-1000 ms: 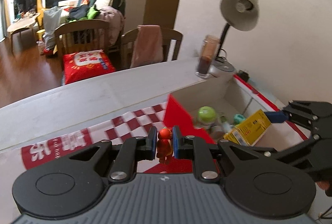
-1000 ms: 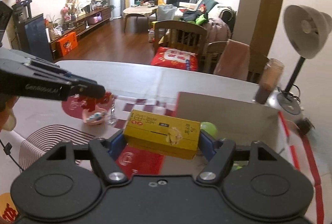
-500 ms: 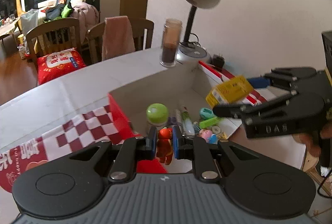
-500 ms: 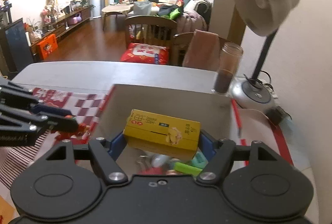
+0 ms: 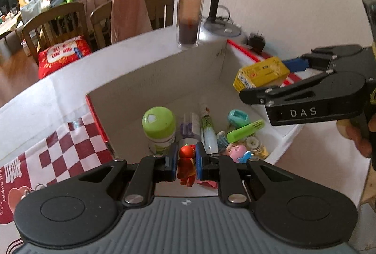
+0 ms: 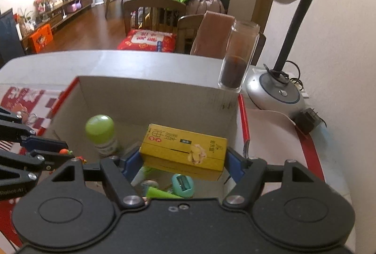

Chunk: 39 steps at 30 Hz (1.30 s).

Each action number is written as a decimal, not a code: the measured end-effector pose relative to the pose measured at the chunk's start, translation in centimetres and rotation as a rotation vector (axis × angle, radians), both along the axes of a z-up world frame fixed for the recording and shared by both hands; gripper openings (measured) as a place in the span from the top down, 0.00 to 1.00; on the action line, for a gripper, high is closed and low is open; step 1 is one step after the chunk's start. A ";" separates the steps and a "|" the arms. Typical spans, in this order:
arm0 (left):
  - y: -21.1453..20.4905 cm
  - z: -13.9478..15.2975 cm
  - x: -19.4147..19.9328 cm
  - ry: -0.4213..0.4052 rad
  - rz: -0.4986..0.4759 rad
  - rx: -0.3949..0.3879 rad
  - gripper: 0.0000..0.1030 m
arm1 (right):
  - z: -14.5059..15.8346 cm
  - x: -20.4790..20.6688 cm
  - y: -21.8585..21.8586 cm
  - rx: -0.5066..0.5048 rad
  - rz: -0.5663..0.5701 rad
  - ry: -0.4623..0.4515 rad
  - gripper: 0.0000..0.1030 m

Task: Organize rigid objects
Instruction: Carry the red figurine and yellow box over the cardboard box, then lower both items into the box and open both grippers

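Left tool (image 5: 186, 161) clamped on red figurine (image 5: 186, 167), right tool (image 6: 183, 156) clamped on yellow carton (image 6: 184, 148), both above open box (image 5: 150, 82) of small items.

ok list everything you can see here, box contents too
cardboard box: one, white inside with red edges, on the table
green-capped bottle: one, upright in the box
tubes: two or so, pale, lying in the box
teal sharpener: one, in the box
green highlighter: one, in the box
pink figure: one, in the box
glass jar: one, dark contents, behind the box
desk lamp: one, grey, beside the jar
plug adapter: one, black, by the wall
checked cloth: one, red and white, on the table
chairs: two, wooden
left gripper: shut on red toy figure
right gripper: shut on yellow carton
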State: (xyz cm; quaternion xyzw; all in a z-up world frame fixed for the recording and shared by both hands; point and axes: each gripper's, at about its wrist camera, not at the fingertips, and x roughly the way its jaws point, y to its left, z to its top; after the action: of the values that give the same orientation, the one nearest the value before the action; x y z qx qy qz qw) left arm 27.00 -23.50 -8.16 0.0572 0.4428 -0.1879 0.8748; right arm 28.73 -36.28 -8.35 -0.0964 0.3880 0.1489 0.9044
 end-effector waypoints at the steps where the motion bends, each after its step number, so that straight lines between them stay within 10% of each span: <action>1: -0.3 -0.4 0.3 0.008 -0.002 0.011 0.86 | -0.4 0.3 0.0 -0.002 0.001 0.009 0.29; 19: -2.6 -5.6 4.5 0.224 0.012 0.117 0.86 | -4.9 3.5 1.5 -0.050 0.084 0.210 0.29; 39: -3.2 -7.3 5.5 0.310 0.010 0.144 0.85 | -4.8 3.2 1.6 -0.055 0.064 0.200 0.20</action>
State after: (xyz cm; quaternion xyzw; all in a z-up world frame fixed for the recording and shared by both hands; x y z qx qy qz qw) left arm 32.49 -26.72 -15.46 0.0879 0.5849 -0.1578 0.7907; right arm 31.91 -34.67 -13.11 -0.1181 0.4768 0.1759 0.8531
